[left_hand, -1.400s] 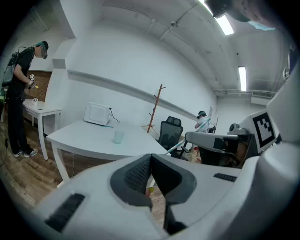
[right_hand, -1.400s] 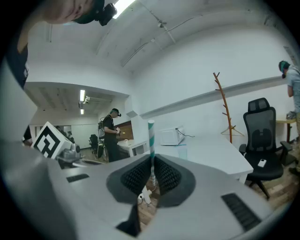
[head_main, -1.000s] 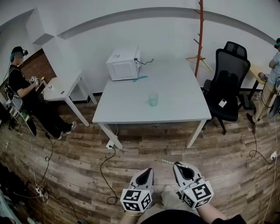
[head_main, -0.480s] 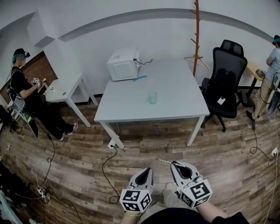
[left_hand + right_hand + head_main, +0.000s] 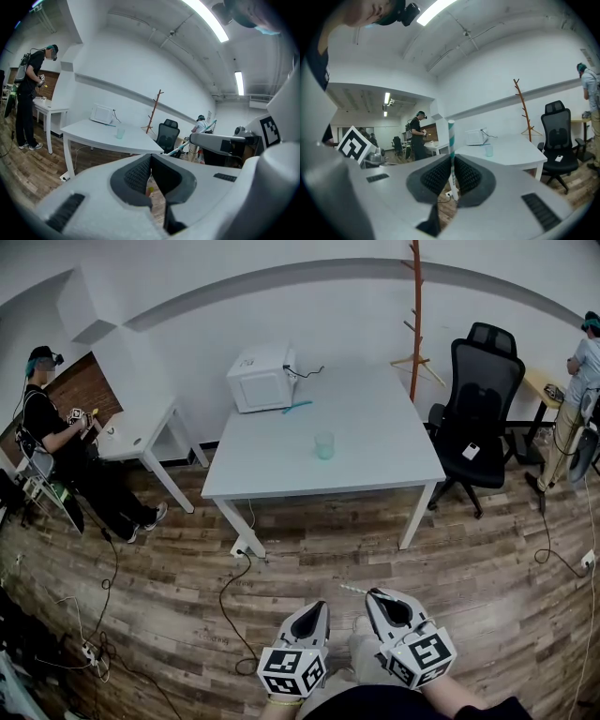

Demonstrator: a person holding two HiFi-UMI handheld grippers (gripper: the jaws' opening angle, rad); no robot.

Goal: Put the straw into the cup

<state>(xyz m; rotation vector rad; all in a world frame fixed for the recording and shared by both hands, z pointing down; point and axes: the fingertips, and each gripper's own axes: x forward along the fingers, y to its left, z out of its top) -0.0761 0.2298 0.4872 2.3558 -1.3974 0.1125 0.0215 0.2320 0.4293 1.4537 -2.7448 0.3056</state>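
Straw (image 5: 451, 136) first: I have it clamped between the jaws of the right gripper (image 5: 375, 596), and in the right gripper view it stands upright, its teal-and-white striped end rising past the pads toward twelve o'clock. From the head view its thin tip pokes out of that gripper toward ten o'clock, above the wooden floor (image 5: 169, 577). My left gripper (image 5: 319, 607) hangs just beside the right one, at its nine o'clock, jaws together at the tips with nothing between them. The cup (image 5: 324, 444), clear and greenish, stands alone on the white table (image 5: 375, 474) at my twelve o'clock, well apart from both grippers. A white microwave (image 5: 261, 378) sits at the cup's eleven o'clock on the table's far corner. A black office chair (image 5: 480, 418) stands at the table's three o'clock.
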